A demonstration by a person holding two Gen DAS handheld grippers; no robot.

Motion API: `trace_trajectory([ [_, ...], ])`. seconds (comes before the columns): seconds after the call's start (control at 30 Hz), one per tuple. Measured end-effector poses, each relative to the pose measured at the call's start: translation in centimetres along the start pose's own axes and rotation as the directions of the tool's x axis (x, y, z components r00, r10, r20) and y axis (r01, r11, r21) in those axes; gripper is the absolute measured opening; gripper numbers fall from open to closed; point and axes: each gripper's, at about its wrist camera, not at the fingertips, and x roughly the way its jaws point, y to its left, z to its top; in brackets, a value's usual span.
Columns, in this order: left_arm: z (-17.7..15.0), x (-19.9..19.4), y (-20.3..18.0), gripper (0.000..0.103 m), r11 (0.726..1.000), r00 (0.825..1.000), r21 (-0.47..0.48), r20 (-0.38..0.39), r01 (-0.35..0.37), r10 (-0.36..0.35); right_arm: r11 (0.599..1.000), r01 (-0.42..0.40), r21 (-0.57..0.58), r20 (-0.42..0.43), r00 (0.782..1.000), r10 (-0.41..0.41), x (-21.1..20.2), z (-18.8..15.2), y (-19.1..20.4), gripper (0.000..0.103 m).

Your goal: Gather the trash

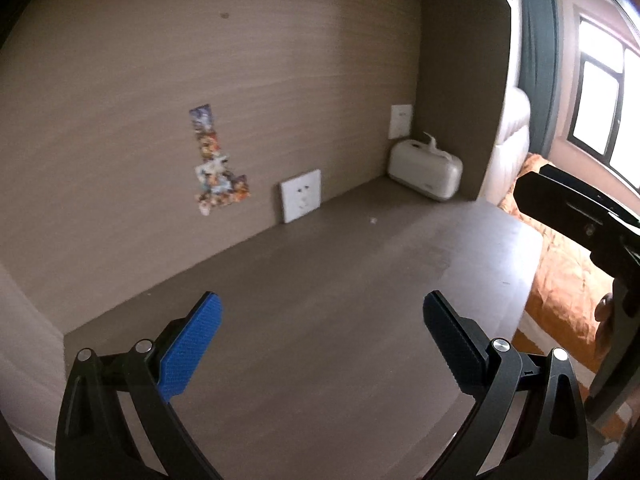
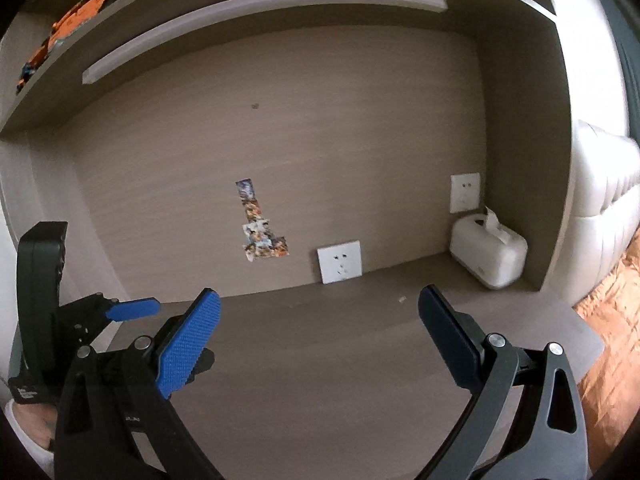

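A tiny white scrap (image 1: pixel 374 221) lies on the brown desk (image 1: pixel 320 300), toward the back right; it also shows in the right wrist view (image 2: pixel 401 299). My left gripper (image 1: pixel 322 312) is open and empty, held over the near middle of the desk. My right gripper (image 2: pixel 320 308) is open and empty too, over the desk's front. The right gripper's body (image 1: pixel 580 220) shows at the right edge of the left wrist view. The left gripper (image 2: pixel 132 308) shows at the left of the right wrist view.
A white tissue box (image 1: pixel 426 170) stands in the back right corner (image 2: pixel 488 252). A wall socket (image 1: pixel 301 195) sits low on the back panel, another socket (image 1: pixel 400 121) above the box. Stickers (image 1: pixel 218 160) are on the panel. A shelf (image 2: pixel 160 20) hangs overhead. An orange bedspread (image 1: pixel 568 280) lies right of the desk edge.
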Motion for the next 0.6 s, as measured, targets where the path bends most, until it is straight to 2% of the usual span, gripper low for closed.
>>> trace_trajectory([
  [0.3, -0.1, -1.2, 3.1, 0.098, 0.999, 0.998, 0.012, 0.03, -0.053, 0.053, 1.0, -0.013, 0.002, -0.008, 1.0, 0.013, 2.0, 0.3, 2.2, 0.099],
  [0.6, -0.1, -1.1, 5.2, 0.098, 0.998, 0.997, 0.006, 0.05, -0.066, 0.065, 1.0, -0.003, -0.02, -0.017, 1.0, 0.003, 3.4, 0.8, 3.8, 0.099],
])
